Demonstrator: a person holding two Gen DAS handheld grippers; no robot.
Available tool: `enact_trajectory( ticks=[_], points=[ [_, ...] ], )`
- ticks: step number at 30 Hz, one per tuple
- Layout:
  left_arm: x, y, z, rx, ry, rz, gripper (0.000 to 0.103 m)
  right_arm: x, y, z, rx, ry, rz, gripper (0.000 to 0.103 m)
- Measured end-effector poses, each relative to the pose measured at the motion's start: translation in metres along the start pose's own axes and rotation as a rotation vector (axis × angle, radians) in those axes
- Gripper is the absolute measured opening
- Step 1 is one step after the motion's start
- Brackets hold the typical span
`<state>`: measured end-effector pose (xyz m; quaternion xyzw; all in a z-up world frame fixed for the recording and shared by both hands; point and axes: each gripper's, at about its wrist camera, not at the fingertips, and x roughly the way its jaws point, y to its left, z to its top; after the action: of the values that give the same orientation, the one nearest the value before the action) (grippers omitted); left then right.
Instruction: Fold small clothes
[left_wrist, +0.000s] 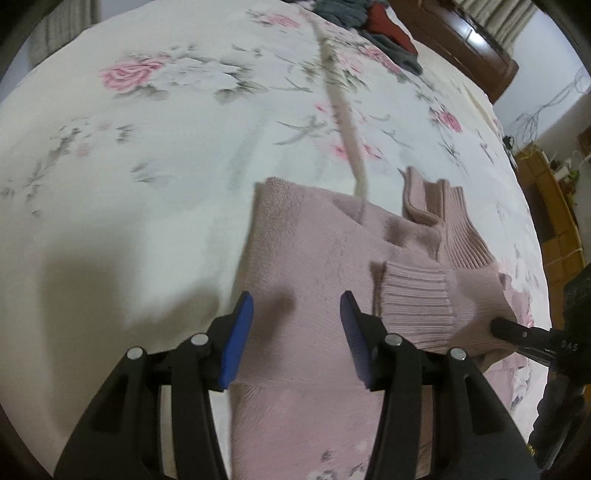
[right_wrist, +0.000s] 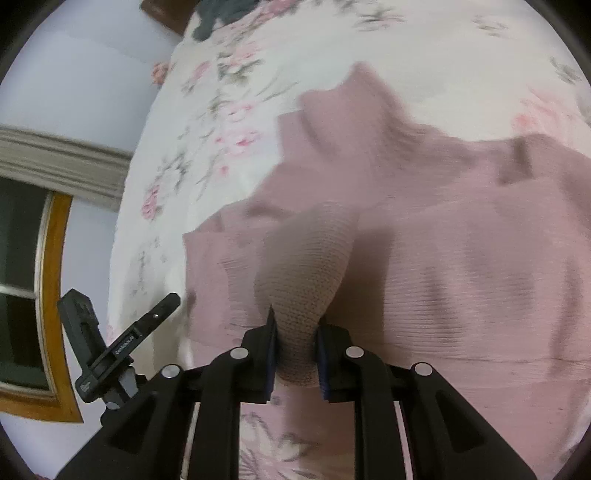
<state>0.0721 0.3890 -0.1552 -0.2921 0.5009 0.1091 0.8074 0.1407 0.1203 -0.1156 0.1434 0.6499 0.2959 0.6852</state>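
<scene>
A small pink knit sweater (left_wrist: 314, 258) lies on a floral bedsheet (left_wrist: 147, 166), its ribbed collar (left_wrist: 436, 206) toward the far right and a ribbed cuff (left_wrist: 417, 306) folded onto the body. My left gripper (left_wrist: 297, 314) hovers open just above the sweater's body, nothing between its blue pads. In the right wrist view the same sweater (right_wrist: 461, 258) fills the middle, and my right gripper (right_wrist: 295, 328) is shut on a bunched fold of its knit fabric (right_wrist: 306, 273), lifted off the sheet. The right gripper's black tip (left_wrist: 517, 332) shows at the sweater's right edge.
Dark grey and red clothes (left_wrist: 373, 26) are piled at the far end of the bed beside a wooden headboard (left_wrist: 461, 40). A pale cord (left_wrist: 343, 110) hangs across the left view. A wood-framed window (right_wrist: 33, 280) is left of the bed.
</scene>
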Motion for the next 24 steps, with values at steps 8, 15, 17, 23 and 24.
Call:
enact_trajectory(
  ticks=[8,15,17,23,24],
  points=[
    [0.038,-0.005,-0.008,0.040,0.066,0.072,0.048,0.028,-0.031,-0.006,0.046,0.046,-0.064,0.018],
    [0.033,-0.003,-0.005,0.050,0.078,0.061,0.049,0.031,-0.029,-0.005,0.027,0.067,-0.136,0.032],
    [0.023,0.001,-0.003,0.037,0.066,0.050,0.049,0.019,-0.010,-0.005,-0.051,0.025,-0.255,0.042],
    [0.012,0.007,-0.005,0.067,0.075,0.104,0.057,0.001,0.051,-0.017,-0.223,-0.081,-0.357,0.060],
    [0.013,0.010,-0.006,0.059,0.081,0.097,0.057,0.007,0.058,-0.020,-0.240,-0.064,-0.334,0.060]
  ],
)
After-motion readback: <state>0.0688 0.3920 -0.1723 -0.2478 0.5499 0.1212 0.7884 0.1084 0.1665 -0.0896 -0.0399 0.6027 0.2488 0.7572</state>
